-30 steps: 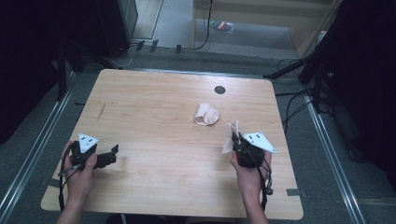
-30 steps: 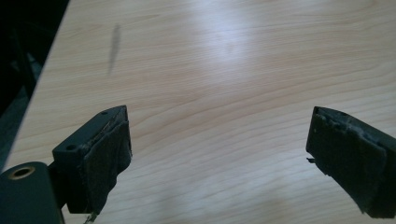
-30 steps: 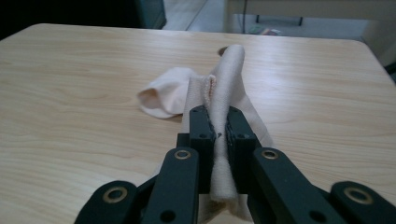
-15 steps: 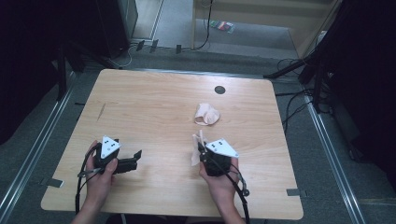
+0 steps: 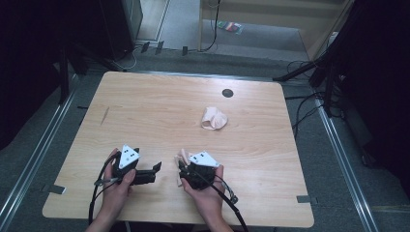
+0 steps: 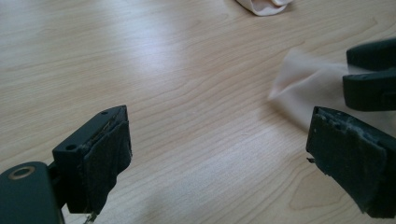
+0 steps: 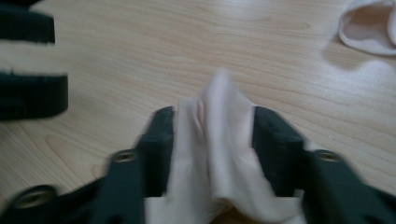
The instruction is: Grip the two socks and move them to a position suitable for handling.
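My right gripper [image 5: 183,167] is shut on a pale pink sock [image 7: 212,140], whose cloth bunches up between the two black jaws. That sock [image 5: 183,156] sticks out toward the left gripper, and in the left gripper view its blurred end [image 6: 303,86] lies just ahead of the right-hand jaw. My left gripper [image 5: 156,168] is open, jaws wide apart [image 6: 219,154], nothing between them, pointing at the held sock from a short gap away. A second pink sock [image 5: 214,118] lies crumpled on the wooden table [image 5: 145,111], farther back and to the right; its edge also peeks in as sock [image 7: 369,28].
A dark round grommet hole [image 5: 227,93] sits near the table's far edge. Black cables [image 5: 309,104] trail on the floor to the right. Both hands are close to the table's near edge [image 5: 174,220].
Both grippers have moved inward along the near edge toward each other. The right one carried its sock leftward from the right side; the left one shifted right and now faces it closely.
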Tool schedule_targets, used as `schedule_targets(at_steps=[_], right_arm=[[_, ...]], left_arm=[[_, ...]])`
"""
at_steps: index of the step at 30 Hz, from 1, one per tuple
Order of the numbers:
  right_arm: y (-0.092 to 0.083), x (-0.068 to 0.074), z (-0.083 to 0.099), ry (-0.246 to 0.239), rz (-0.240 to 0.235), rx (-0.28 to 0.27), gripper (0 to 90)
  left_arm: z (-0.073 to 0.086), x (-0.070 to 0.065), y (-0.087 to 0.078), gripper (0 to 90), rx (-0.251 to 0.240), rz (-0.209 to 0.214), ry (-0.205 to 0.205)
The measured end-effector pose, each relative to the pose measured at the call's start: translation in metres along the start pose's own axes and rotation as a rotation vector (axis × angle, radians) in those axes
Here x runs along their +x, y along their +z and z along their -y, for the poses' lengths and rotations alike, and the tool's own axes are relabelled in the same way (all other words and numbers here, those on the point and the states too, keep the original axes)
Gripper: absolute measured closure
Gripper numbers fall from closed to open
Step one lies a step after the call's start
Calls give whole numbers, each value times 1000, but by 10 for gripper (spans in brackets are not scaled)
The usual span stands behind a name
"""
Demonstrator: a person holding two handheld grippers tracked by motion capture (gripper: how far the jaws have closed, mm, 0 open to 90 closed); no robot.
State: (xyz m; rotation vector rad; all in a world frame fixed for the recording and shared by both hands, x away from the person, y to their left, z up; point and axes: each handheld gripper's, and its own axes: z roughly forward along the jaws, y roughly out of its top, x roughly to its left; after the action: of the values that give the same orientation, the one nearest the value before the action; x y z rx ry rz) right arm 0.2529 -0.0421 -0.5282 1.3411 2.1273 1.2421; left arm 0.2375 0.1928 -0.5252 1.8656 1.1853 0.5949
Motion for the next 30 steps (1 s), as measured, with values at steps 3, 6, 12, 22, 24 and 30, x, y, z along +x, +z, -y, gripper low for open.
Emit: schedule_targets(at_steps=[3,6,12,22,24,30], right_arm=[[-20,-13,-13,-2,31,-67,531],[-29,-15,-16,-14,-4,-85,636],[-13,-4,-4,-64,-103,50,728],[9,8,14,-170,-18,147,769],[8,11,15,-208,-9,137,849],[0,16,7,-222,-36,106,889]], left_arm=[[0,5,-1,71,-9,-9,-18],[0,7,-1,71,-3,-8,-22],[1,7,0,71,5,-12,-20],[3,10,1,71,13,-14,-27],[3,10,1,71,11,-17,-28],[2,14,-2,71,1,-21,-56]])
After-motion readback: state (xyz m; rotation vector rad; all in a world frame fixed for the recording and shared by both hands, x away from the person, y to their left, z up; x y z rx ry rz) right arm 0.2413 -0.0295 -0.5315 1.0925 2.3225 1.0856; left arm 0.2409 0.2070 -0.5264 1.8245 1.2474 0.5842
